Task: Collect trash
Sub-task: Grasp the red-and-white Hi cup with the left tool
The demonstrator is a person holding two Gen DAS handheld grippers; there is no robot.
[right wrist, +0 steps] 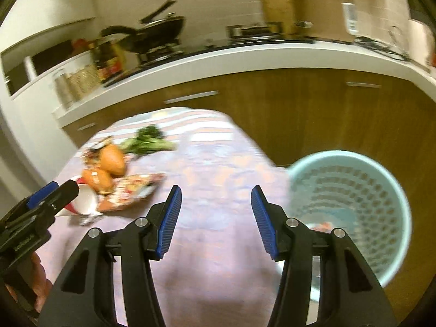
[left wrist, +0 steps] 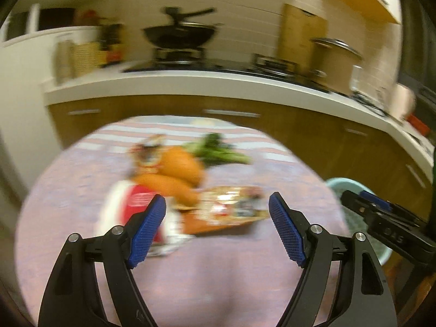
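A red and white paper cup [left wrist: 128, 204] lies tipped on the pink-clothed round table [left wrist: 218, 278], beside a colourful flat wrapper [left wrist: 231, 204]. My left gripper [left wrist: 217, 209] hangs open over the table in front of them, nothing between its fingers. In the right wrist view the same cup [right wrist: 81, 201] and wrapper [right wrist: 133, 188] lie at the left. My right gripper [right wrist: 216, 199] is open and empty above the cloth. A pale blue perforated waste basket [right wrist: 354, 204] stands at the table's right, with something small and orange inside. Both views are motion-blurred.
Two orange rolls [left wrist: 177, 169], leafy greens [left wrist: 218, 147] and a crumpled packet [left wrist: 148, 150] lie behind the cup. Beyond the table runs a white counter [left wrist: 218, 84] over wooden cabinets, with a black wok [left wrist: 177, 35] on a stove. The other gripper shows at each view's edge [left wrist: 357, 199] [right wrist: 58, 190].
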